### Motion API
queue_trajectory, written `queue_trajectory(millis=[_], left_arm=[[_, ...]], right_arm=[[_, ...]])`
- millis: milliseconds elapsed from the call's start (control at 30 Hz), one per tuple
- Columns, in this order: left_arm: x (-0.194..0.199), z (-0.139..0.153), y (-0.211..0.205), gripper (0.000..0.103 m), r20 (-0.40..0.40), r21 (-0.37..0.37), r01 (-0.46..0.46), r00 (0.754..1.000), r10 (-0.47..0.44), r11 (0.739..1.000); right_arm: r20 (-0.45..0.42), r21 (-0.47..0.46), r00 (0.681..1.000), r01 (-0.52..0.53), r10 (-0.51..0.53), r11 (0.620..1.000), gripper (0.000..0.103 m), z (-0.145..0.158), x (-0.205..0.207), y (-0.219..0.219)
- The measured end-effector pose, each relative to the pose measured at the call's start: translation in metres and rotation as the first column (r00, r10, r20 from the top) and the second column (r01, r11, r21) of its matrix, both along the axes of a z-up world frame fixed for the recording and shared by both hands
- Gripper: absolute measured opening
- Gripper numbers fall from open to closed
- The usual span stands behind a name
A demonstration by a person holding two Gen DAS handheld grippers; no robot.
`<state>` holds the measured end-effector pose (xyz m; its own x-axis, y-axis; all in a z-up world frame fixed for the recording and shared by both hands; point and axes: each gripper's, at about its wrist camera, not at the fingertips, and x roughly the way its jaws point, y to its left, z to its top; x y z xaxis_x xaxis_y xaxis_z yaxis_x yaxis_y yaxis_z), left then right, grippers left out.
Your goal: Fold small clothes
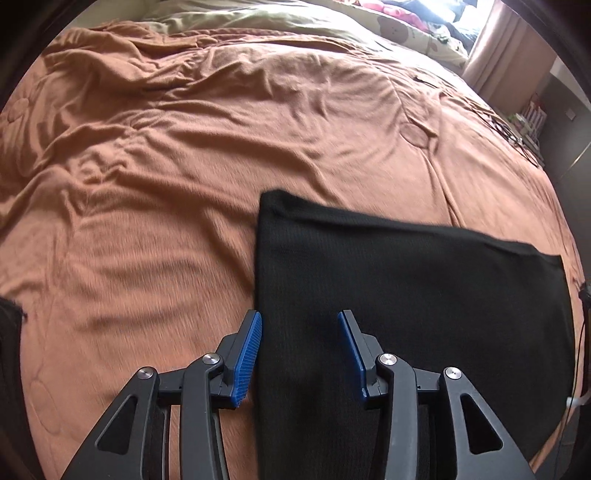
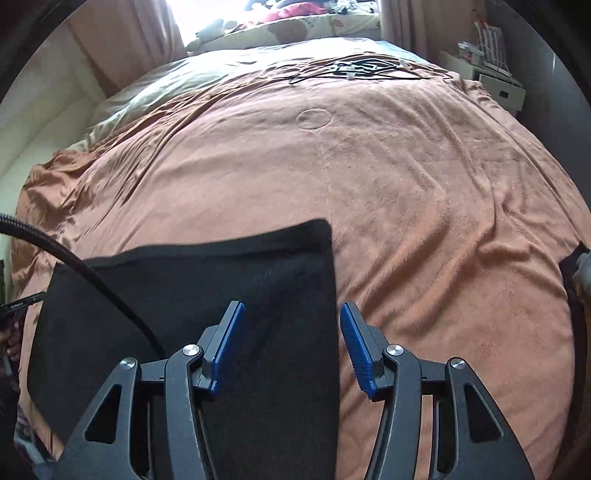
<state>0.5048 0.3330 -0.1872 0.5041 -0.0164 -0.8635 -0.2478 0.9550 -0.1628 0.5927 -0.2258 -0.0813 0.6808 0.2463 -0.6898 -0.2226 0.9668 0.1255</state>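
Bedroom, rumpled orange-brown blanket (image 1: 184, 184) across the whole bed. Nearest, left gripper (image 1: 300, 354): jaws spread wide, gripping nothing, blue pads (image 1: 247, 358) straddling the left edge of the black garment (image 1: 424, 295), left pad over blanket, right pad over cloth; contact with fabric not clear. Right gripper (image 2: 291, 347): likewise spread and empty, blue pads (image 2: 356, 347) straddling the garment's right edge (image 2: 258, 295), left pad over cloth, right pad over blanket. Black garment lying flat on the near part of the blanket, roughly rectangular, neat straight edges, seam line running along just inside the far edge. Black corrugated hose (image 2: 92, 273) crossing over the garment's left part in the right wrist view. Further out, more wrinkled blanket, with a stitched circle (image 2: 314, 118) in the quilting. Black cables (image 2: 365, 68) tangled on the far end of the bed. Pale green bedding (image 1: 240, 18) beyond the blanket. At the back: patterned pillow (image 2: 295, 31), pink curtains (image 2: 125, 40), bright window, white drawer unit (image 2: 502, 90) at far right.
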Motion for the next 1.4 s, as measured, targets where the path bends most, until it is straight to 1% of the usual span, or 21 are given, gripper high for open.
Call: queue_trajectory(millis=[267,400,500,600,700,833,967,1100,1167,1267,1367,1400], left_arm=[[-0.052,0.004,-0.030,0.045,0.018,-0.052,0.039,0.999,-0.038,0.998],[-0.075,0.003,-0.044,0.045,0.014,-0.057,0.061,0.998,-0.060,0.997],[-0.092,-0.002,-0.050,0.045,0.000,-0.087,0.068,0.998,-0.068,0.994],[-0.107,-0.010,-0.055,0.045,-0.018,-0.103,0.064,0.998,-0.066,0.993],[-0.122,-0.018,-0.061,0.045,-0.038,-0.088,0.059,0.997,-0.062,0.994],[-0.143,-0.022,-0.066,0.045,-0.048,-0.067,0.059,0.997,-0.062,0.996],[-0.159,-0.026,-0.066,0.045,-0.080,-0.046,0.029,0.996,-0.033,0.999],[-0.177,-0.029,-0.063,0.045,-0.081,-0.038,0.009,0.997,-0.012,0.999],[-0.184,-0.030,-0.061,0.044,-0.082,-0.036,0.000,0.997,-0.003,0.999],[-0.195,-0.026,-0.058,0.043,-0.099,-0.053,-0.014,0.995,0.009,0.998],[-0.206,-0.020,-0.056,0.044,-0.102,-0.055,-0.032,0.994,0.027,0.998],[-0.211,-0.017,-0.056,0.044,-0.097,-0.056,-0.039,0.995,0.034,0.998]], right_arm=[[-0.071,-0.014,0.996,-0.057,0.056,0.998,0.052,-0.008,-0.054,-0.010],[-0.089,-0.055,0.992,-0.091,0.086,0.994,0.052,-0.013,-0.080,-0.011],[-0.096,-0.067,0.992,-0.090,0.084,0.994,0.052,-0.017,-0.098,-0.012],[-0.088,-0.105,0.995,-0.064,0.055,0.992,0.052,-0.025,-0.113,-0.014],[-0.111,-0.124,0.993,-0.041,0.027,0.991,0.052,-0.038,-0.125,-0.020],[-0.133,-0.179,0.991,-0.024,0.000,0.984,0.052,-0.054,-0.143,-0.025],[-0.137,-0.191,0.991,-0.014,-0.013,0.981,0.052,-0.060,-0.160,-0.029],[-0.146,-0.211,0.989,-0.025,-0.007,0.977,0.052,-0.064,-0.175,-0.034],[-0.158,-0.208,0.987,-0.028,-0.005,0.978,0.052,-0.063,-0.180,-0.037],[-0.170,-0.207,0.985,-0.022,-0.013,0.978,0.051,-0.056,-0.188,-0.043],[-0.142,-0.157,0.990,-0.031,0.009,0.987,0.051,-0.034,-0.199,-0.046],[-0.126,-0.137,0.992,-0.034,0.017,0.990,0.051,-0.023,-0.204,-0.047]])
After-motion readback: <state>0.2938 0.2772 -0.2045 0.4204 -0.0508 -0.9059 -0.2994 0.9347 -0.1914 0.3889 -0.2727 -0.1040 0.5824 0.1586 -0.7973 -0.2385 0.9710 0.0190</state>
